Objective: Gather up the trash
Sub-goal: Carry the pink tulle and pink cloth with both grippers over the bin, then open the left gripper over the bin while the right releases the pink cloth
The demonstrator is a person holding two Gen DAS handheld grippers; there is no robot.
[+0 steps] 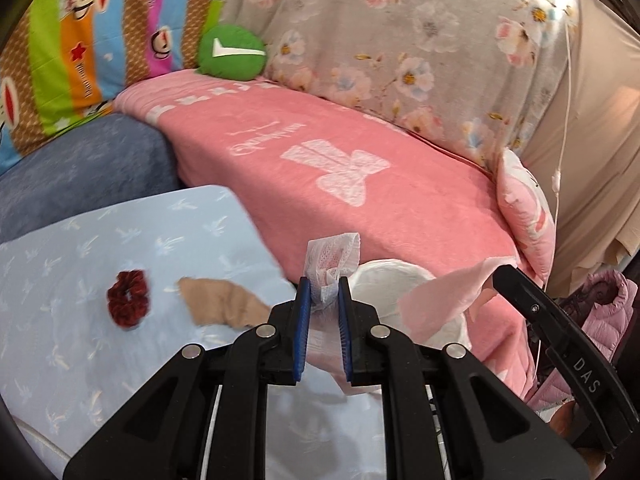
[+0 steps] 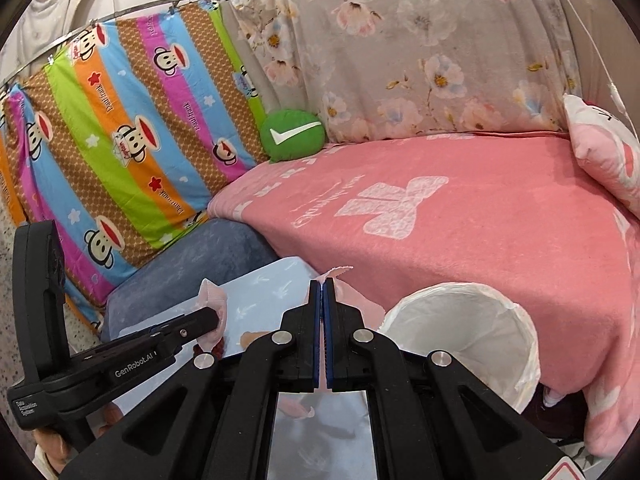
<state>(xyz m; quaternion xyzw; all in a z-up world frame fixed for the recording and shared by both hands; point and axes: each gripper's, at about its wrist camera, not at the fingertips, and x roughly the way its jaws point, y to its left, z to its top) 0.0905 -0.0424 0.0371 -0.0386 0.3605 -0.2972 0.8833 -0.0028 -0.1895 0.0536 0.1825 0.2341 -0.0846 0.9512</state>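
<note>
My left gripper is shut on a crumpled white and pink mesh wrapper that sticks up past its blue pads. Just right of it stands a bin with a white liner. In the left wrist view my right gripper comes in from the right with a thin pink sheet over the bin. In its own view the right gripper is shut on that pink sheet, the bin lies lower right, and the left gripper is at the left.
A dark red scrunchie and a beige cloth lie on the light blue tabletop. Behind are a pink blanket, a green round cushion, a blue-grey seat, hanging patterned sheets and a pink jacket.
</note>
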